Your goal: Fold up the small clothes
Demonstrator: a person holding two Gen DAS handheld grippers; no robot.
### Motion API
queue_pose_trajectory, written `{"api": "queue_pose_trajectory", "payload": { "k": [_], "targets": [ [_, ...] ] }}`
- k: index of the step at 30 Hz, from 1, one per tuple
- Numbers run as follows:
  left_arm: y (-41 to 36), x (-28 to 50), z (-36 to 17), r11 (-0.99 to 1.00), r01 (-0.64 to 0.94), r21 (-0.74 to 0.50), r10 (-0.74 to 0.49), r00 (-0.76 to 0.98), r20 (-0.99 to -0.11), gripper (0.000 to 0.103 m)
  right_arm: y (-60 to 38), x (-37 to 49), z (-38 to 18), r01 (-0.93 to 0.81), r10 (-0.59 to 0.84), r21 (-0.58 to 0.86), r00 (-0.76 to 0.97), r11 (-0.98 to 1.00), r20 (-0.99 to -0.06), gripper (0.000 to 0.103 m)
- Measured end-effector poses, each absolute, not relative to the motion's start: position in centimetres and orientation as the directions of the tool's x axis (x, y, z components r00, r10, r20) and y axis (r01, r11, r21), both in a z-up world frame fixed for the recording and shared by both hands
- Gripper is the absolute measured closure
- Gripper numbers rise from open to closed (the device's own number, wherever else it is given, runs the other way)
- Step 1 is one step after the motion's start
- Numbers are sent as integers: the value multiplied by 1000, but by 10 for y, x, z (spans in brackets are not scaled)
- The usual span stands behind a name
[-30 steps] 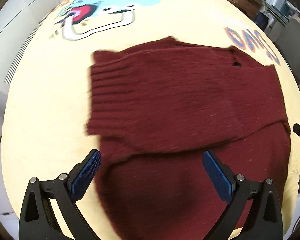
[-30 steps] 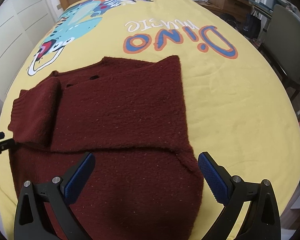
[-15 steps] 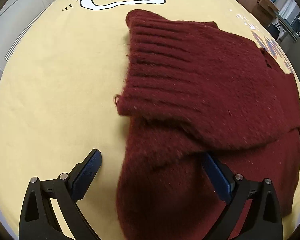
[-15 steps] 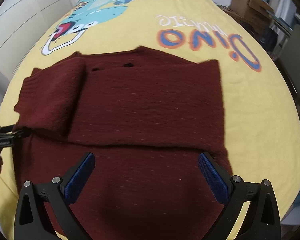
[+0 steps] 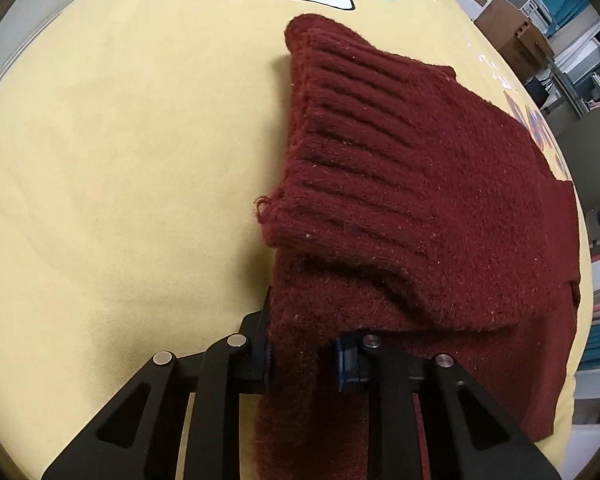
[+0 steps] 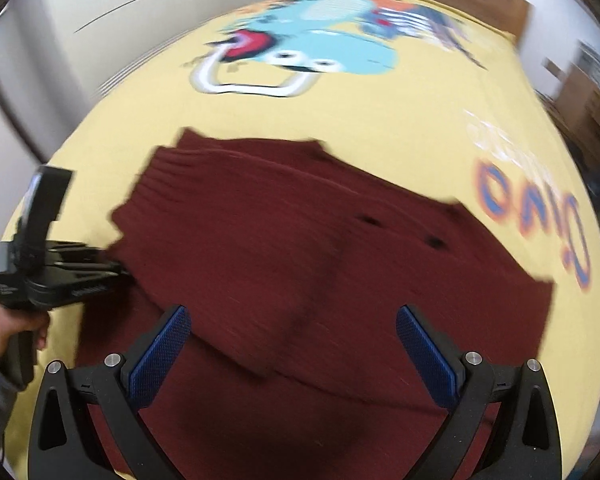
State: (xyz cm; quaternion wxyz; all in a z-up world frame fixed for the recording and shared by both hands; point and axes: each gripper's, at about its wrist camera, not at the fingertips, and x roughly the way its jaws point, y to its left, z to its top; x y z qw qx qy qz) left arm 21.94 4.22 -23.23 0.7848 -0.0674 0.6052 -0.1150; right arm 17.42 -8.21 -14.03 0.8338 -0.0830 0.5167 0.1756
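Maroon knit sweater [image 5: 420, 208] lying on yellow dinosaur-print bedspread [image 5: 120, 160], toward near edge of bed, part-folded: both sleeves already turned in across the body, ribbed cuff [image 5: 340, 120] stacked on top at the left side, two small dark holes or buttonholes showing near the collar in right wrist view. Judged roughly midway: sleeve folds done, body not yet doubled over, final squaring-up left, no finished compact bundle visible. Next step likely lifting the near hem and carrying it over toward the collar, judged from grip position only. Left tongs [image 5: 304, 356] closing, jaws narrowed with a bunched strip of the sweater's left near edge between the blue pads [image 5: 346, 360], fabric gathered and pressing against both pads, so counted as pinching the sweater. Same left tongs seen from the side in right wrist view, tips at the sweater's left edge, gripped by a hand [image 6: 8, 328] with grey sleeve. Right tongs [image 6: 292, 344] spread wide, blue pads well apart, nothing between them, hovering above the sweater's near half, not clearly touching the knit; view motion-blurred, so contact hard to rule out. Cardboard boxes [image 5: 516, 28] and shelving beyond far corner of bed, irrelevant.
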Motion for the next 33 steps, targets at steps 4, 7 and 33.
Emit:
{"api": "queue_pose_trajectory", "payload": {
  "k": [4,7,33],
  "targets": [
    [47,221,-235,958,107,-268,-286,236,-929,84,-43,190,-155,-477,254,76,321,876,-913,1],
    [69,228,-238,955,117,-271,-292,232,-928,84,-17,200,-170,-530,260,87,261,844,-930,1],
    [71,236,-237,958,131,-254,-277,215,-936,82,-78,212,-177,-361,316,217,243,907,-917,88]
  ]
}}
